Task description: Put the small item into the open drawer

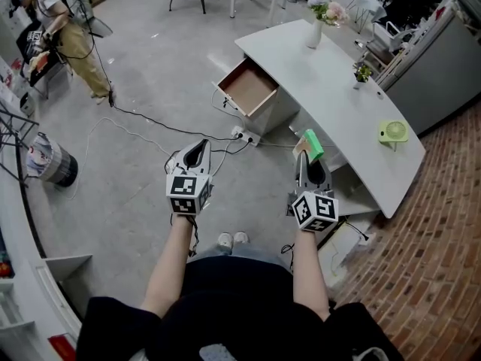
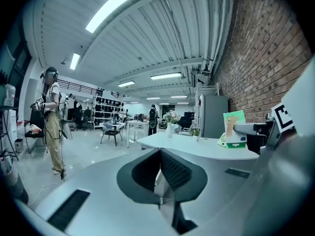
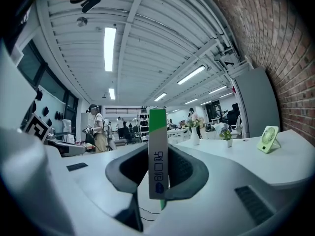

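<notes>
Right tool [image 1: 309, 159] clamps box [image 1: 313, 144] upright, long axis vertical. Left tool [image 1: 197, 151] pinched together, empty. Drawer [image 1: 248, 87] sits open ahead-left of box, well apart, at surface's [image 1: 331, 89] end; carry goes forward and left.

Desk [image 1: 331, 89] at right, running away from the viewer; on it, far to near: vase [image 1: 316, 32], plant [image 1: 362, 72], fan [image 1: 392, 132]. Drawer [image 1: 248, 87] stands out from the desk's left side. Power strip [image 1: 242, 134] on the floor [image 1: 135, 201] just before the drawer. Box [image 1: 313, 144] between the right gripper's [image 1: 310, 161] jaws, beside the desk's edge; left gripper [image 1: 198, 147] to its left.
</notes>
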